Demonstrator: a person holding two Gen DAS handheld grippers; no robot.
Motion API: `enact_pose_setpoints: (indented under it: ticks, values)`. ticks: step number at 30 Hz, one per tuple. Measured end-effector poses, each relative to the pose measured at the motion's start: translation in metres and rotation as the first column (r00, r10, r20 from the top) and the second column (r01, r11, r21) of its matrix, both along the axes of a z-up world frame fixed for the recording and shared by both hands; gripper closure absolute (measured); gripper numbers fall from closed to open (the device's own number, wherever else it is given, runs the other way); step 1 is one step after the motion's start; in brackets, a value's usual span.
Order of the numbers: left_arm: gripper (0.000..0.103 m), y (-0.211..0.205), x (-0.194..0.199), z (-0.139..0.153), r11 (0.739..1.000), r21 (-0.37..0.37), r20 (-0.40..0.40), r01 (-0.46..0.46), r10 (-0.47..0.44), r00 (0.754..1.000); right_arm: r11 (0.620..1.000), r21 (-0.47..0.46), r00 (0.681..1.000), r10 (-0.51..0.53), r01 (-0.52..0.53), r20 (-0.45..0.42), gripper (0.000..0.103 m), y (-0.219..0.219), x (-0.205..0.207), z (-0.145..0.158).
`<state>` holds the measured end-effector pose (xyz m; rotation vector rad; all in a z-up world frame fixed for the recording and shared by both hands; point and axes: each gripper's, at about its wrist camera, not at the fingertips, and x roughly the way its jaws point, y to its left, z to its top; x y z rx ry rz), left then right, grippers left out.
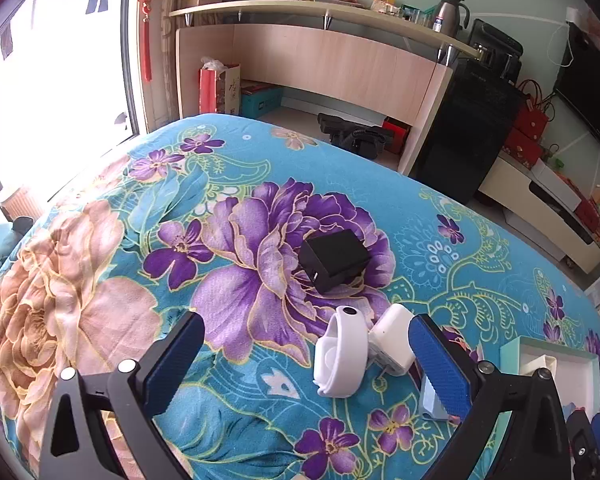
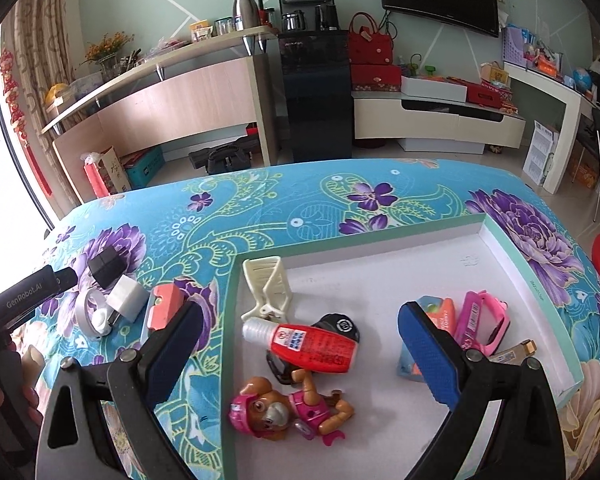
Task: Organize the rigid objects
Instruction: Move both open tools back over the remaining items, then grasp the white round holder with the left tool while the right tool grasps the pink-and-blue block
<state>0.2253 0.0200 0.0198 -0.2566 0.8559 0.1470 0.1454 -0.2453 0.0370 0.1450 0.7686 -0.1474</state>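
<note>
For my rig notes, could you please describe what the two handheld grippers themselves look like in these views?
Both the left gripper and the right gripper share one design: black angular plastic finger arms with silver pivot bolts, tipped by flat blue textured pads. In the right wrist view, the left gripper's black body bears white "GenRobot.AI" lettering.

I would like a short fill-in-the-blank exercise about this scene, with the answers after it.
1. The red bottle lies inside the shallow ____.
2. The black cube rests on the floral cloth, ____ the box.
3. The left gripper and the right gripper both stand ____.
4. The dog figure wears a ____ helmet.

Answers: box; outside; open; pink
</note>
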Motion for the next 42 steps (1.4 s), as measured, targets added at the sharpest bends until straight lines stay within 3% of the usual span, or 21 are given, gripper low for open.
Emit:
enact_pose_setpoints:
  ticks: [9, 20, 25, 33, 42]
  values:
    - [0.000, 0.039, 0.007, -0.011, 0.996, -0.066, -0.029, -0.055, 0.053, 0.998, 0.993, 0.017, 0.993, 0.113, -0.113, -0.014, 0.005, 0.048, 0.025, 0.001]
    - [0.000, 0.041, 0.011, -0.018, 0.995, -0.098, -0.060, -0.012, 0.006, 0.998, 0.976, 0.035, 0.973, 0.218, -0.216, -0.073, 0.007, 0.096, 0.053, -0.025]
    - [0.000, 0.027, 0.013, -0.020, 0.995, -0.090, -0.061, 0.034, -0.039, 0.997, 0.969, 0.019, 0.962, 0.246, -0.246, -0.121, 0.020, 0.107, 0.060, -0.045]
    - [0.000, 0.001, 0.017, -0.024, 0.993, -0.052, -0.073, 0.103, -0.107, 0.992, 0.971, 0.036, 0.956, 0.239, -0.236, -0.171, 0.027, 0.104, 0.066, -0.067]
    - [0.022, -0.017, 0.023, -0.039, 0.990, -0.025, -0.108, 0.137, -0.139, 0.984, 0.971, -0.008, 0.957, 0.234, -0.239, -0.170, 0.029, 0.107, 0.069, -0.073]
